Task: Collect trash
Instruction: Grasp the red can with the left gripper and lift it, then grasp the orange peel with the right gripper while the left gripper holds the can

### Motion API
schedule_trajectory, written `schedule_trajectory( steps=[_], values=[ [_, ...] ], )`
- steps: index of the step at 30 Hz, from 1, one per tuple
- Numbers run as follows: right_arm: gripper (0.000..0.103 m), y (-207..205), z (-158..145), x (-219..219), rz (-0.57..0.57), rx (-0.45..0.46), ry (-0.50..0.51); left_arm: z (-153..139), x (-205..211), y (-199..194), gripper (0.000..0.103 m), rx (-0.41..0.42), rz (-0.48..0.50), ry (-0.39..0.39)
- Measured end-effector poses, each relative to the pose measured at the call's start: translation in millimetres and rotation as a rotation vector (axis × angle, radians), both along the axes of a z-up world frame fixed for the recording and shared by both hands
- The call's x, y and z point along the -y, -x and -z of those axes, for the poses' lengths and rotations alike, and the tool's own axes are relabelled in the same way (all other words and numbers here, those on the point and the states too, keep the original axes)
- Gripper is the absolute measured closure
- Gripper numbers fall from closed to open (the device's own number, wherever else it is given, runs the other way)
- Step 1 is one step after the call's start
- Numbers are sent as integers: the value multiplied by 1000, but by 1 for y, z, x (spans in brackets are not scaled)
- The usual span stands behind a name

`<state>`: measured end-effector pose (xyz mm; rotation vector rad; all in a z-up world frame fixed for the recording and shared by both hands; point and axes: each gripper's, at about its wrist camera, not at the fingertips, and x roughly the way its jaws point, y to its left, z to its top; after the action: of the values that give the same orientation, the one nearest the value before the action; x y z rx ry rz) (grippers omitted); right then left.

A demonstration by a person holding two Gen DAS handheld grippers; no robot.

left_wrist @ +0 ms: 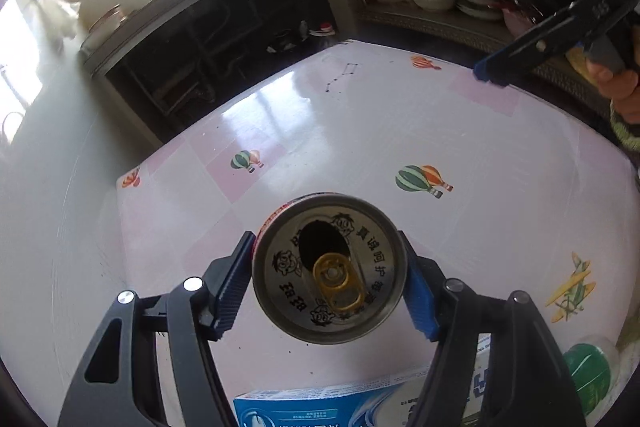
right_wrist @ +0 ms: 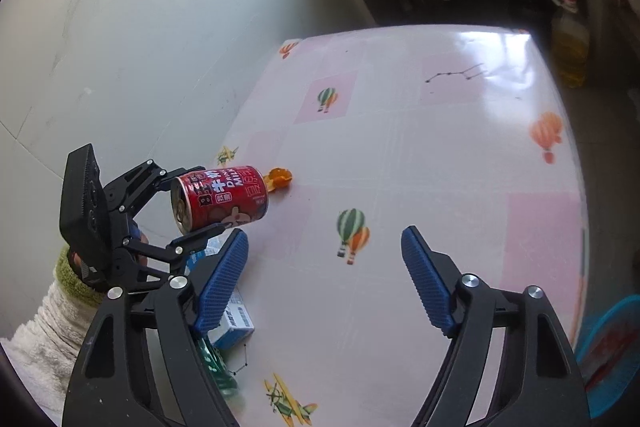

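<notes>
My left gripper (left_wrist: 330,281) pinches a red cylindrical milk drink can (right_wrist: 220,197) above the pink balloon-print tablecloth (right_wrist: 420,155), long axis near level, its opened top facing the gripper's camera; my right gripper (right_wrist: 324,275) hangs spread, empty.

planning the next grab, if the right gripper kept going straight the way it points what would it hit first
Probably the bare tablecloth: the right gripper stands open and empty, with only the printed balloon pattern ahead. The red can sits off to one side, in the left gripper.
</notes>
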<state>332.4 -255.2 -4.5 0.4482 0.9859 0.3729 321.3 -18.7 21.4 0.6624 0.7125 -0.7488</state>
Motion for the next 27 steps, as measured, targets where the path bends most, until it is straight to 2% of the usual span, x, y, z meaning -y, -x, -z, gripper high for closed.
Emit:
schedule_trajectory(
  steps=[2,5,10,14,16,17,20,21,22,23,27],
  values=[
    [44,-27,10,-17,-47,-33,-8,-5,-10,4,37,-24,-56,37],
    [51,-63,23,-44,-100,-64,33,-15,-26,6,37,-45,-147,78],
    [56,-101,38,-101,-222,-44,135,-37,-57,10,37,-72,-313,144],
    [60,-118,54,-146,-320,-9,285,-50,-76,17,37,-107,-408,215],
    [62,-122,61,-164,-361,5,346,-57,-82,25,37,-105,-429,240],
    [68,-124,65,-171,-372,7,372,-60,-84,30,37,-100,-436,251],
    [76,-124,74,-181,-363,12,454,-69,-89,42,37,-94,-445,295],
    [78,-123,74,-181,-360,14,451,-72,-90,45,38,-96,-447,309],
    [87,-121,74,-178,-349,11,433,-75,-91,48,37,-100,-446,325],
    [91,-119,74,-176,-344,3,406,-77,-90,51,37,-101,-443,338],
    [94,-113,73,-164,-302,-24,379,-86,-78,64,37,-86,-422,357]
  ],
)
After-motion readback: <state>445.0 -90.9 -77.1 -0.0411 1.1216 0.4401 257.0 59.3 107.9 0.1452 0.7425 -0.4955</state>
